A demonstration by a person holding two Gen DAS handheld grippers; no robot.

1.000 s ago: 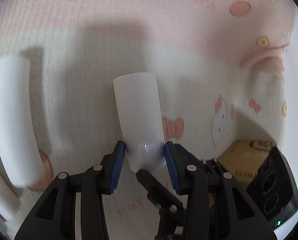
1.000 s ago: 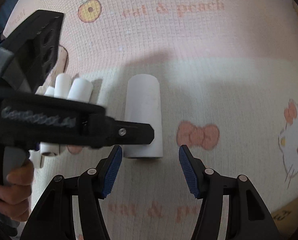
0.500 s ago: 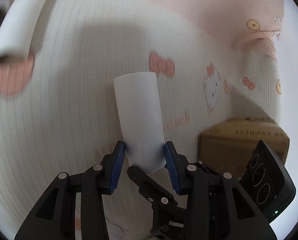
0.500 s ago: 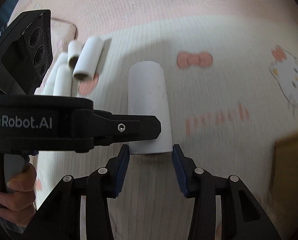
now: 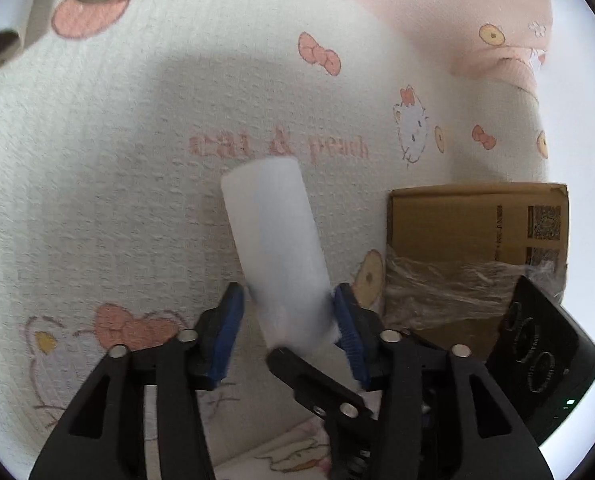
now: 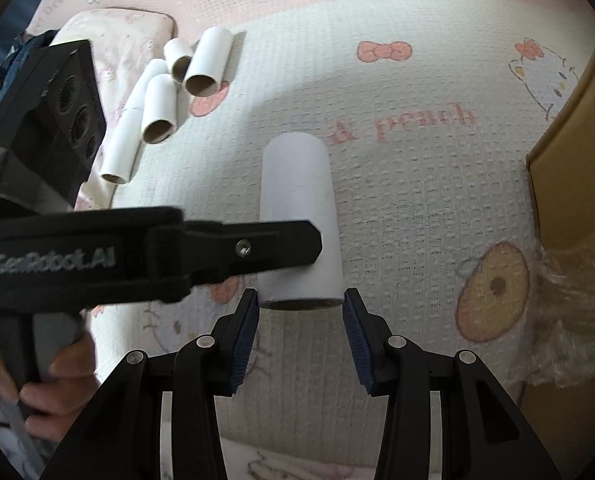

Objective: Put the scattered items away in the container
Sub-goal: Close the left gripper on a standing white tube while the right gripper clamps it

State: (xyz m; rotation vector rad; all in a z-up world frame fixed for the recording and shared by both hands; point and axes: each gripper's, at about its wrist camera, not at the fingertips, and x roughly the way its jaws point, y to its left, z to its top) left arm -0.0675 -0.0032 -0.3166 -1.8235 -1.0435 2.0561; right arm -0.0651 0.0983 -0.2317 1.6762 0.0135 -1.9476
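**Item in transit: one tube, box-bound**

Bedspread, cream and pink cartoon-print (image 5: 97, 160). We hold two white cardboard tubes: left gripper (image 5: 287, 328) clamps one (image 5: 275, 240); right gripper (image 6: 299, 334) pinches another (image 6: 297, 216). Brown cardboard box (image 5: 457, 220) near, rightward. Next, we judge: carry over, release inside.

cartoon-print blanket (image 5: 97, 200); pillow (image 6: 113, 36) at far left.

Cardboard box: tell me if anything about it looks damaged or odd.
The cardboard box has crumpled clear tape bunched loosely along its side, wrinkled rather than flat. Otherwise the visible panel looks intact.
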